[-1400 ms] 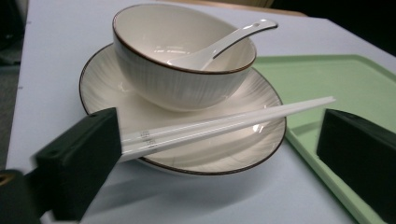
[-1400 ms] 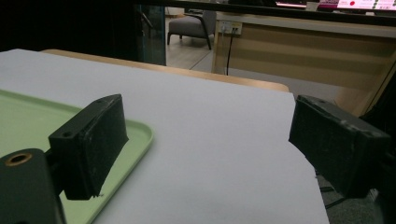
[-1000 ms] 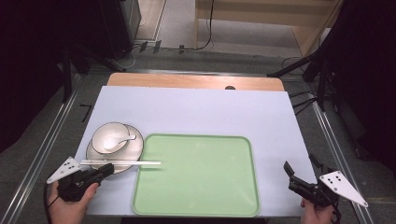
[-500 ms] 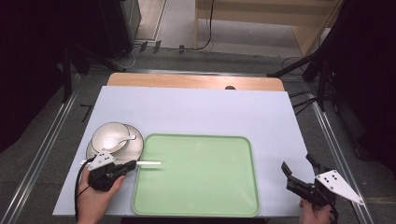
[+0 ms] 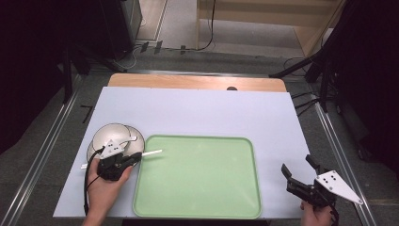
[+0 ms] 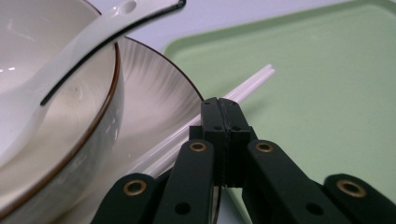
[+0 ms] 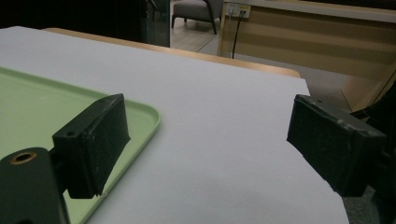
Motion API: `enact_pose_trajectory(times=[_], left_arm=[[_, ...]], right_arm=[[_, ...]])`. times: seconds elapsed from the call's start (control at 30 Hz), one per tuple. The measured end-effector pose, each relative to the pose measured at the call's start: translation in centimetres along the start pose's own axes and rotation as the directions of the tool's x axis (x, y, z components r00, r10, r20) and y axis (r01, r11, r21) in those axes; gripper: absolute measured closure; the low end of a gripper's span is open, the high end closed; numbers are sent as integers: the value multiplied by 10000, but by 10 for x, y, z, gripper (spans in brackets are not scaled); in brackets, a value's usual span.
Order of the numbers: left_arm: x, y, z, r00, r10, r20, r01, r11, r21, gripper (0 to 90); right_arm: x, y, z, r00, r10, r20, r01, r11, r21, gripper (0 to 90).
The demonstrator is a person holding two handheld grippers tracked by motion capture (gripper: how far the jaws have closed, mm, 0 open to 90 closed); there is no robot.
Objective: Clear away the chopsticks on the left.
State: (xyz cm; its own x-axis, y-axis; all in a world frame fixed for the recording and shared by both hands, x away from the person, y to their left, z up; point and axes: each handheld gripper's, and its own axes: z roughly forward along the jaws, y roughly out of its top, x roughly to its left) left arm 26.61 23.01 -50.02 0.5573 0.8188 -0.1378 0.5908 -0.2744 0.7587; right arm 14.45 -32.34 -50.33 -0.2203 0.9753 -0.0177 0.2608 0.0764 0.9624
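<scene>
High view: our left tongs [image 5: 134,158] sit at the left edge of the green tray [image 5: 197,209], right beside the stacked bowl [image 5: 109,135] and plate [image 5: 133,148], with the white chopsticks [image 5: 151,153] running from under them out over the tray's corner. The right tongs [image 5: 298,173] hang spread wide and empty over the bench [image 5: 202,113], well apart from the tray's right rim. Left gripper view: the jaws are pressed fully together with no gap, and the chopsticks [image 6: 252,84] pass alongside or just under the tips; we can't tell from here whether the pair is actually pinched or only touched. Risk as we judge it: if the bite is shallow or only on one stick, lifting will let the pair split, pivot and drop onto the tray or roll off the plate [image 6: 154,93]. The bowl [image 6: 56,98] with its soup spoon [image 6: 93,37] is touching-close to the jaw links, so any sideways swing could knock the spoon out or shove the bowl. Right gripper view: the pads [image 7: 93,140] stand wide with bare bench between them and only the tray corner [image 7: 140,116] nearby, so it isn't placed to steady anything if the left slips.
</scene>
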Motion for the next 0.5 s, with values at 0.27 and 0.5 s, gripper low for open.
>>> enact_pose_trajectory(times=[0.27, 0.5], left_arm=[[3, 10, 10, 9986, -266, -454, 268, 9996, 42, 900], [0, 15, 19, 9941, -104, -1078, 127, 9997, 202, 900]], right_arm=[[0, -1, 2, 10000, -10, 35, 10, 10000, 81, 128], [2, -1, 3, 10000, -81, -44, 81, 9999, 130, 128]])
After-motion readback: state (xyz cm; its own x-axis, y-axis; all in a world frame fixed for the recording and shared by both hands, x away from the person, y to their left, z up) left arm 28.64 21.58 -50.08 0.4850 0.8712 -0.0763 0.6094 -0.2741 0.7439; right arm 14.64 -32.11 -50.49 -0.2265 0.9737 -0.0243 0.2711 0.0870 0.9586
